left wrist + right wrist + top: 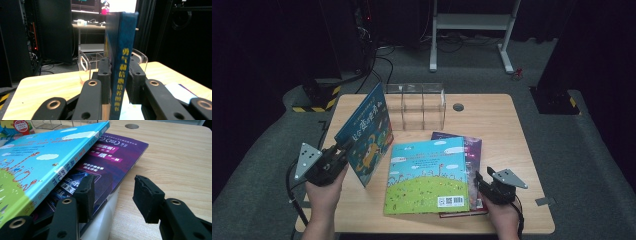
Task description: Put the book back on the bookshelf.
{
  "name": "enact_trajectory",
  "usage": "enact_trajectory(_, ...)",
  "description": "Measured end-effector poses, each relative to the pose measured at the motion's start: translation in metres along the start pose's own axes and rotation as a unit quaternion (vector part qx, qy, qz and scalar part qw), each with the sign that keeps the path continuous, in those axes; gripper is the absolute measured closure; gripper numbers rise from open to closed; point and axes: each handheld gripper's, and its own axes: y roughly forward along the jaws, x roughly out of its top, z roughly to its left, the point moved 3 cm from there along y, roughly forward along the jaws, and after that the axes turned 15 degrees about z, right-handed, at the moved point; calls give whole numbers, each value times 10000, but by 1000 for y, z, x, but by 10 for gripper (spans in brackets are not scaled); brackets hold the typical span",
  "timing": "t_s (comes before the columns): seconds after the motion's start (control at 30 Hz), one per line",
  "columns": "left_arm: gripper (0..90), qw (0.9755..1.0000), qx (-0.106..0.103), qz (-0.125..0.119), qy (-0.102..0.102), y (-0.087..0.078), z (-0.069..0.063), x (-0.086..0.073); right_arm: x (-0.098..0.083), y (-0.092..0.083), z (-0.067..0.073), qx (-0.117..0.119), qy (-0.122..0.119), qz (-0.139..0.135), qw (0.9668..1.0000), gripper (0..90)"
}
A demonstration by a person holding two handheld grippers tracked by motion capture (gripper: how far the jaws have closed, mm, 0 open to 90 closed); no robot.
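1. High view: my left gripper (343, 148) has the blue book (367, 134) clamped and standing on its bottom edge at the table's (492, 115) left side, in front of the clear rack (416, 106). The right gripper (480, 181) sits by the flat books.
2. Left gripper view: jaws are pinched on the spine. Stiff hardcover, probably slick, so I'd grip low near the spine.
3. Right gripper view: jaws half open, holding nothing, straddling the purple book's (112, 157) edge.
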Motion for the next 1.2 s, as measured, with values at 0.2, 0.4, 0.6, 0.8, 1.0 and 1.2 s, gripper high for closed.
enact_trajectory(0.2,804,9996,166,64,231,0,-3,5,-1,-1,0,21,11,5,10000,517)
enact_trajectory(0.4,817,9994,221,101,247,0,-1,6,-1,0,0,50,6,-1,10000,517)
enact_trajectory(0.6,828,9993,234,167,220,2,-6,11,-1,-1,-1,63,52,-16,10000,518)
enact_trajectory(0.8,829,9989,226,202,350,6,-9,21,-1,-1,-3,94,84,-19,9999,518)
enact_trajectory(1.0,831,9987,160,288,377,13,-9,39,-1,-2,-4,104,102,-35,9999,518)
enact_trajectory(1.2,833,9989,162,289,319,20,-7,49,-1,-2,-6,108,135,-58,9998,519)
